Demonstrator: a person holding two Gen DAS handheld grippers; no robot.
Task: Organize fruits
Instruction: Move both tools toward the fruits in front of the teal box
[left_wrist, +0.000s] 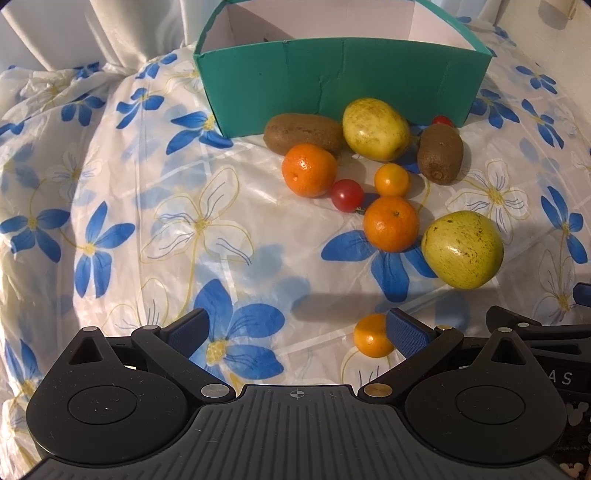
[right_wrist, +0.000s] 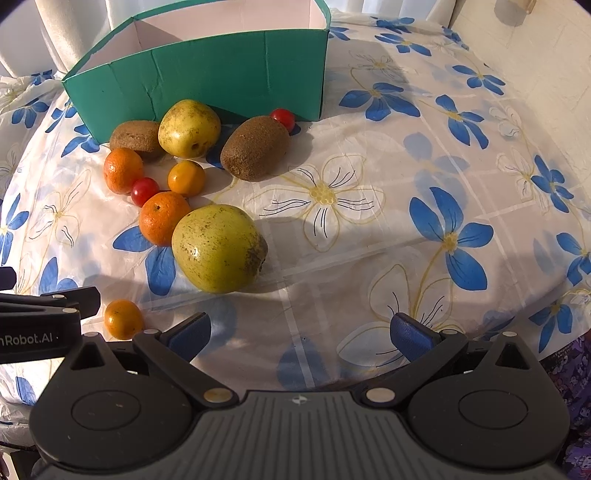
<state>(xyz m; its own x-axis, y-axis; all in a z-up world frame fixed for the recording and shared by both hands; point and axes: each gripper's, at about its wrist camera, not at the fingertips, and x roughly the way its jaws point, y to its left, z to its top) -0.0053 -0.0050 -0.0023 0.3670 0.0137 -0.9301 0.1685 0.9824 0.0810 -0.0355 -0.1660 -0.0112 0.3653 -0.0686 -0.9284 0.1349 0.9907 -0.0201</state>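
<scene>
A teal box (left_wrist: 332, 81) (right_wrist: 207, 77) with a white inside stands at the back. In front of it lie two kiwis (left_wrist: 303, 133) (left_wrist: 439, 153), two yellow-green apples (left_wrist: 375, 129) (left_wrist: 461, 249), two mandarins (left_wrist: 309, 170) (left_wrist: 390, 223), small orange fruits (left_wrist: 391, 180) (left_wrist: 371, 336) and cherry tomatoes (left_wrist: 346, 195) (left_wrist: 442, 120). My left gripper (left_wrist: 295, 332) is open and empty; the near small orange fruit lies by its right finger. My right gripper (right_wrist: 301, 330) is open and empty, just right of the near apple (right_wrist: 218, 247).
A white tablecloth with blue flowers (left_wrist: 147, 221) (right_wrist: 424, 184) covers the rounded table. A curtain (left_wrist: 92, 33) hangs at the back left. The left gripper's side (right_wrist: 33, 325) shows at the left of the right wrist view.
</scene>
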